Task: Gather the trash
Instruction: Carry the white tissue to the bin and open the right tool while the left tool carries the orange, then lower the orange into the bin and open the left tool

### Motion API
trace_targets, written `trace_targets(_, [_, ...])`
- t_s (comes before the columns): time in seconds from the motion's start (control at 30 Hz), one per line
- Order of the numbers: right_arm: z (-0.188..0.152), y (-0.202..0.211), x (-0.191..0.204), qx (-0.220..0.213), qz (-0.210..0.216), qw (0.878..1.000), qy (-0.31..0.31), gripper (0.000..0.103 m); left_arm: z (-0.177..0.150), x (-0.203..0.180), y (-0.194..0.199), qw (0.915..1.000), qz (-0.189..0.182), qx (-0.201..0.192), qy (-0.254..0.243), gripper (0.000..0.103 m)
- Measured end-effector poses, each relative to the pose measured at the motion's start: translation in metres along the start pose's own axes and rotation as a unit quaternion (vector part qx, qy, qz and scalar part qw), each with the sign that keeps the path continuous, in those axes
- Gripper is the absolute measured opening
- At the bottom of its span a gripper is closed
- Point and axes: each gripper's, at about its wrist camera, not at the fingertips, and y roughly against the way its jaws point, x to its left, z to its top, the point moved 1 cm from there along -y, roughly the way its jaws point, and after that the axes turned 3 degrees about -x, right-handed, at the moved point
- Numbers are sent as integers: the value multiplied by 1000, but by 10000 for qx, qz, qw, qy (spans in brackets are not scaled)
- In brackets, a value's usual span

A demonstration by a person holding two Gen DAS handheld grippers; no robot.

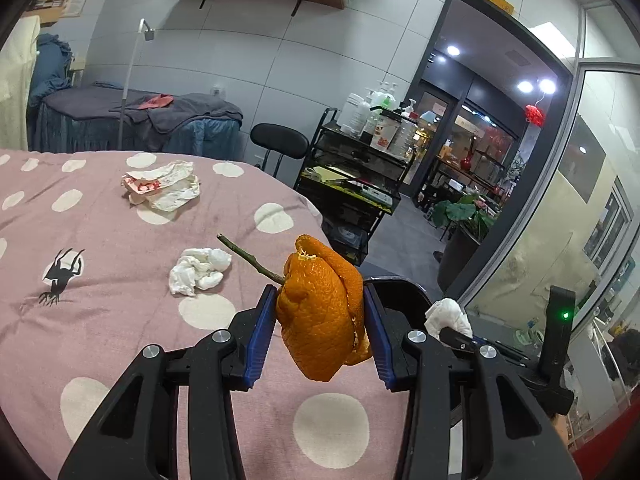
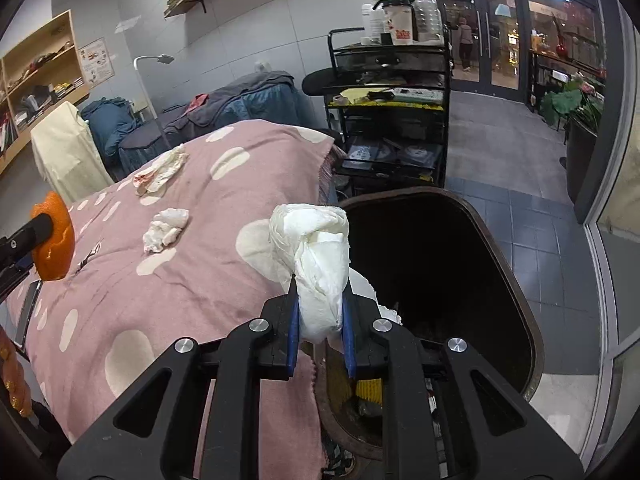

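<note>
My left gripper is shut on an orange peel, held above the pink spotted bedcover; the same peel shows at the far left of the right wrist view. My right gripper is shut on a crumpled white tissue, at the bed's edge beside the open dark trash bin. On the cover lie another white tissue wad, a thin twig and a crumpled paper wrapper. The tissue wad and wrapper also appear from the right.
A black wire cart with bottles stands just beyond the bed's corner. A black stool and another bed with grey blankets sit behind. A potted plant and a glass door are at the right. A phone lies on the cover.
</note>
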Motion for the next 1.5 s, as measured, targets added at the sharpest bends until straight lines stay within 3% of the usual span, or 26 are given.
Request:
trace_targets(0.57, [-58,-53,-58,823,-452,9936,-622,20,-20,-51,-17,9984,-418,275,-253,42])
trace_targets(0.63, [-63,-58,-63,901,-516,9921,-698,28,-22,-56,-19,9981,-448,306,-289,42])
trace_targets(0.7, [-67,-61,-67,931,-557,9908,-814,45,-24,-60,-21,9977,-480,337,-331,42])
trace_targets(0.83, [-69,-56,-67,819,-710,9913,-749,61,-27,-69,-25,9967,-564,411,-417,42])
trace_targets(1.13, [-61,-20,-66,308,-759,9944,-661,62,-33,-102,-40,9913,-921,551,-760,42])
trace_targets(1.23, [-54,-8,-66,102,-919,9937,-632,74,-36,-112,-49,9887,-1014,649,-890,42])
trace_targets(1.5, [-45,12,-81,-147,-1254,9897,-678,77,-54,-138,-73,9802,-1167,973,-1267,42])
